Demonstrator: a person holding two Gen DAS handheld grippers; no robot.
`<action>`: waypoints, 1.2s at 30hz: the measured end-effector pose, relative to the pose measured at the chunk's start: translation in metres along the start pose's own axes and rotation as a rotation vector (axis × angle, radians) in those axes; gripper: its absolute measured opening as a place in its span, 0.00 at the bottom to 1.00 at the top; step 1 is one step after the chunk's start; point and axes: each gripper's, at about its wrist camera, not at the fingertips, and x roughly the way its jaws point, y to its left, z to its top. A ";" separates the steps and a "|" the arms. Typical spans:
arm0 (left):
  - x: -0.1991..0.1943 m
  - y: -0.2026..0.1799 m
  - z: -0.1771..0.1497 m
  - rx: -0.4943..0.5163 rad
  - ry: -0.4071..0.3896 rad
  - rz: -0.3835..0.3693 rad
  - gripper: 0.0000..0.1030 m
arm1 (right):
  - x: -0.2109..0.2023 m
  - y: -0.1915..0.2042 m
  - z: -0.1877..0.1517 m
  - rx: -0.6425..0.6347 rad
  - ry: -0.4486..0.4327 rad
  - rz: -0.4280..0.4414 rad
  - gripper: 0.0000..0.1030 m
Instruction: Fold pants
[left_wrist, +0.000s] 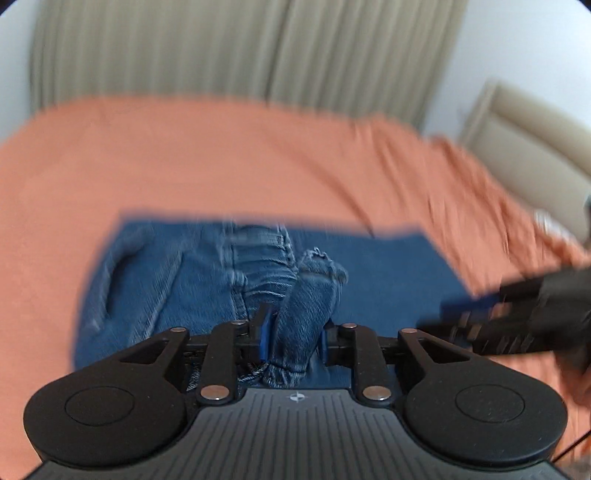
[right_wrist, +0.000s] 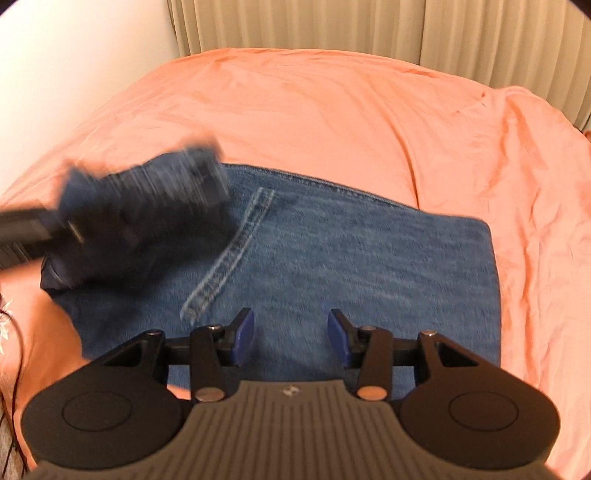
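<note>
Mid-fold: my left gripper (left_wrist: 295, 332) pinches the jeans (right_wrist: 351, 258) hem, right gripper (right_wrist: 291, 332) half-open, empty; next, lay it flat.

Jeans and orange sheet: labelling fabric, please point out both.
jeans (right_wrist: 369, 266), right wrist view, flat denim panel.
orange sheet (right_wrist: 314, 110), right wrist view, bare stretch beyond the denim.
</note>
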 end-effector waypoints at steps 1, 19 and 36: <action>0.007 0.000 -0.003 0.001 0.029 -0.007 0.28 | -0.003 -0.003 -0.005 0.009 0.000 0.006 0.40; -0.045 0.063 0.044 -0.179 0.011 -0.111 0.62 | -0.023 0.002 -0.001 0.110 -0.064 0.113 0.47; -0.027 0.141 0.037 -0.234 0.045 -0.006 0.61 | 0.100 0.001 0.080 0.519 0.002 0.351 0.49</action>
